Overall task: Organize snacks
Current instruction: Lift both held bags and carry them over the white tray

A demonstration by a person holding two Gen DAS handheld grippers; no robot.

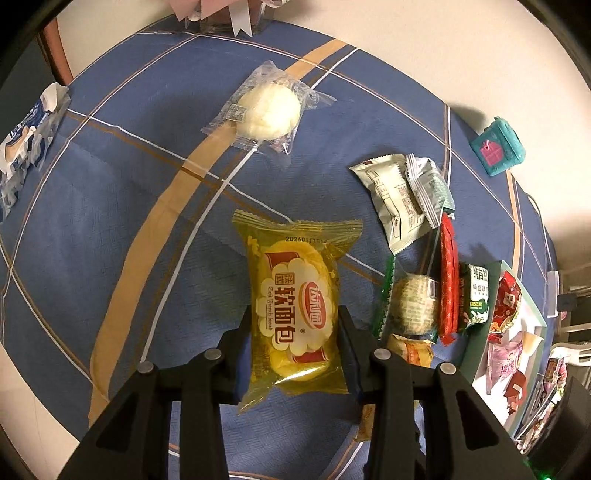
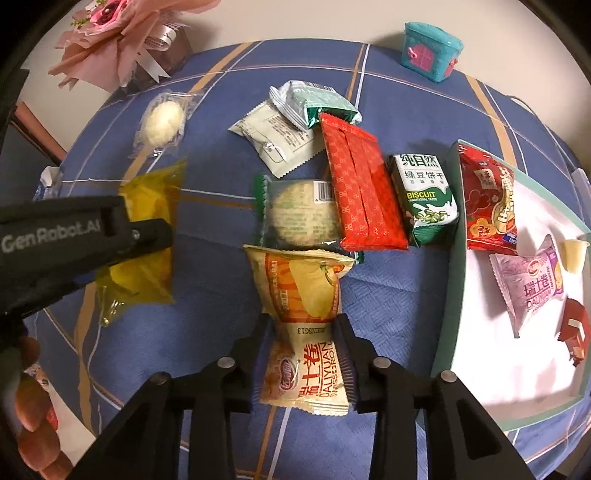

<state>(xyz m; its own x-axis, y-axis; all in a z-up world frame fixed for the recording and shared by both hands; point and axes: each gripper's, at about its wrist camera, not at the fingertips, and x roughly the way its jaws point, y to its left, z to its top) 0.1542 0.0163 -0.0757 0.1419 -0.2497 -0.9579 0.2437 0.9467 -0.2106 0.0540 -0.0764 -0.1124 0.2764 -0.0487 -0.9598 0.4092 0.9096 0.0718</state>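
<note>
My left gripper [image 1: 295,317] is shut on a yellow soft-bread packet [image 1: 291,266], its pads pressing both long sides. The right wrist view shows that gripper [image 2: 147,236] from the side, with the yellow packet [image 2: 147,199] hanging in it. My right gripper [image 2: 303,325] is shut on an orange-and-yellow Swiss roll packet [image 2: 299,288], pinched near its lower half. A green-rimmed white tray [image 2: 454,258] lies to the right. It holds a red packet [image 2: 487,203], a pink Swiss roll packet [image 2: 528,284] and a jelly cup [image 2: 572,254].
On the blue checked cloth lie a clear-wrapped white bun [image 1: 267,110], pale green packets [image 2: 277,136], a round cake in green wrap [image 2: 299,214], a red packet [image 2: 362,188] and a green biscuit packet [image 2: 424,199]. A teal box [image 2: 430,50] and a pink bouquet [image 2: 122,29] stand at the back.
</note>
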